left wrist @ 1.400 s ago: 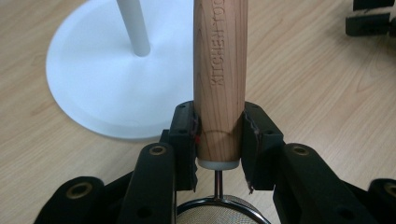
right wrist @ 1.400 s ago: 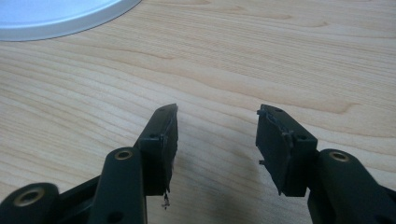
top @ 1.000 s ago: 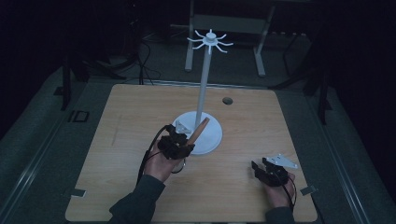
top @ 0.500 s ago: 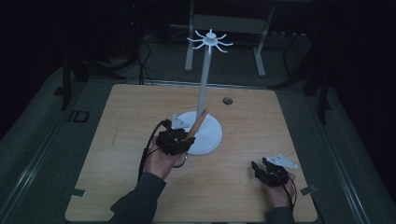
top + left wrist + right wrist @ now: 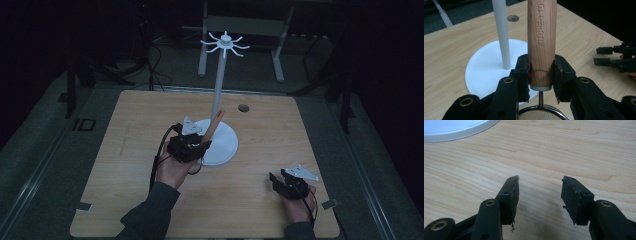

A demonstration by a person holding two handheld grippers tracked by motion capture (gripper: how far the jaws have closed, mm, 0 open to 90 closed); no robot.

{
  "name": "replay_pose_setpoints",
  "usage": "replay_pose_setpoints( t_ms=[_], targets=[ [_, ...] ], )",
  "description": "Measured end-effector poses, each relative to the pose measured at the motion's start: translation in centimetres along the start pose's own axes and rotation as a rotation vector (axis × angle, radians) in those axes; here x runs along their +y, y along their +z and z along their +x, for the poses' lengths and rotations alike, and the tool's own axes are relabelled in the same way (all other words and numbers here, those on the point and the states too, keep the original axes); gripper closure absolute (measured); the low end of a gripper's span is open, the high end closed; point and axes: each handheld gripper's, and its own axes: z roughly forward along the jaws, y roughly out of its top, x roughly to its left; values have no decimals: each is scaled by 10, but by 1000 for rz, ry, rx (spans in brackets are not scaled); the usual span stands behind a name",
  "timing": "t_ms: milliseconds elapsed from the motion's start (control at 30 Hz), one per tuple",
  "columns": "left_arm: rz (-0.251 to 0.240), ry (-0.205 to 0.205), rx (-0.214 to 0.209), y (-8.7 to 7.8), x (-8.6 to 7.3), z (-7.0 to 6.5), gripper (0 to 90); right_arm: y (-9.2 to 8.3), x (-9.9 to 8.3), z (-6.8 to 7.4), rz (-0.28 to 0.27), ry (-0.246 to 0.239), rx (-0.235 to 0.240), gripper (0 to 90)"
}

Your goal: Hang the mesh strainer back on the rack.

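A sieve with a wooden handle [image 5: 541, 42] and a metal mesh bowl [image 5: 540, 115] is clamped between the jaws of my left gripper [image 5: 541, 75], which is shut on the handle near its lower end. In the high view the left gripper [image 5: 191, 145] hovers at the near left edge of the white stand's round base [image 5: 227, 147], and the handle [image 5: 214, 126] tilts up beside the stand's pole [image 5: 218, 85]. The pole ends in a ring of hooks [image 5: 225, 43]. My right gripper [image 5: 540, 192] is open and holds nothing, low over the table at the front right [image 5: 278, 183].
The wooden table [image 5: 130, 130] has a small round hole [image 5: 243, 107] behind the stand's base. The base's rim [image 5: 454, 128] lies beyond the right gripper. Tape marks sit at the table's front corners. A metal frame stands on the floor behind the table.
My left gripper has moved a little forward, towards the stand's pole, carrying the sieve with its handle raised. The right gripper has stayed in place.
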Motion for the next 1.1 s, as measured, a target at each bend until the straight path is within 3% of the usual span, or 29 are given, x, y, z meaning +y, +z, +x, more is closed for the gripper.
replay_pose_setpoints(
  t_ms=[1100],
  targets=[
    [-182,-48,12,-18,22,-3,691,0,0,0,2,2,2,479]
  ],
)
